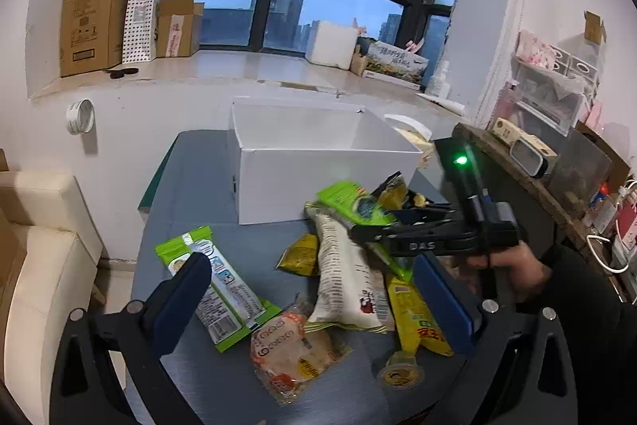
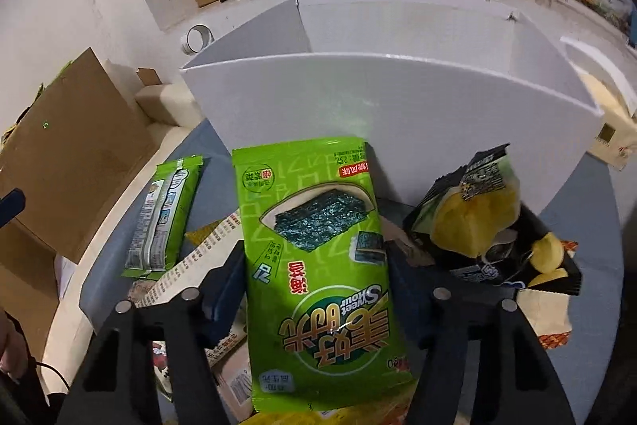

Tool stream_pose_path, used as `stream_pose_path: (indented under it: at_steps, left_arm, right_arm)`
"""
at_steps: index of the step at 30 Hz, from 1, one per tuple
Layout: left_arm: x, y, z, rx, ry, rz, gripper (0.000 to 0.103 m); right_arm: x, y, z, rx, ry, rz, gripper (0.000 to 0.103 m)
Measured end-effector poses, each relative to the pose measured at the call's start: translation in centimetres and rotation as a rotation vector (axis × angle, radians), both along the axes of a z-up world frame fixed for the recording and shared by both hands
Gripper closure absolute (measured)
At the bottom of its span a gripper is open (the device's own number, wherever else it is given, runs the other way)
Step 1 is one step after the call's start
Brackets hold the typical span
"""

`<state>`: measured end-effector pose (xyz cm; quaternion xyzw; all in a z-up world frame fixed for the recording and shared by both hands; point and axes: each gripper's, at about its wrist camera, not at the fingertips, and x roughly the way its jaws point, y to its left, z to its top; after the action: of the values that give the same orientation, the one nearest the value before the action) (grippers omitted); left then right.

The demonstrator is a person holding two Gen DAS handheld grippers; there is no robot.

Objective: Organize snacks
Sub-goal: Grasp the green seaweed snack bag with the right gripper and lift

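Observation:
My right gripper (image 2: 314, 261) is shut on a green seaweed snack packet (image 2: 314, 257) and holds it in front of the white open box (image 2: 398, 98). From the left wrist view the right gripper (image 1: 358, 230) and its packet (image 1: 350, 202) hover over the snack pile. My left gripper (image 1: 314, 289) is open and empty above the pile: a second green packet (image 1: 223, 289), a white printed bag (image 1: 342, 277), a yellow packet (image 1: 418, 321), a clear bag of round cakes (image 1: 290, 349) and a jelly cup (image 1: 400, 371).
The snacks lie on a grey round table (image 1: 223, 241). The white box (image 1: 318, 162) stands at its far side. A black bag with yellow pieces (image 2: 485, 222) lies right of the box front. A cream sofa (image 1: 36, 265) is on the left, a cluttered shelf (image 1: 557, 154) on the right.

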<state>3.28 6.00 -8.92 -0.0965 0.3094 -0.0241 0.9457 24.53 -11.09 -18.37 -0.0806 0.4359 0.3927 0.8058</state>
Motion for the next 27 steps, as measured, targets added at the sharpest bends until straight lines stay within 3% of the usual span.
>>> stream_pose_path:
  at_steps: [7,15,21,27]
  left_arm:
    - [0.9,-0.4,-0.7,0.022,0.037,-0.022,0.000]
    - [5.2,-3.4,-2.5,0.094,0.135,-0.097,0.000]
    - [8.7,-6.7,-3.8,0.167,0.205,-0.137,0.000]
    - [13.6,-7.5,-6.4,0.124,0.323,-0.134,0.000]
  right_arm:
    - [-0.9,-1.0,2.2,0.014,-0.062,-0.038,0.034]
    - [-3.9,-5.0,8.6,0.089,-0.250,-0.133,0.034]
    - [-7.5,-9.2,12.1,0.143,-0.296,-0.189,0.034]
    - [-10.2,-13.3,12.4,0.152,-0.304,-0.255,0.034]
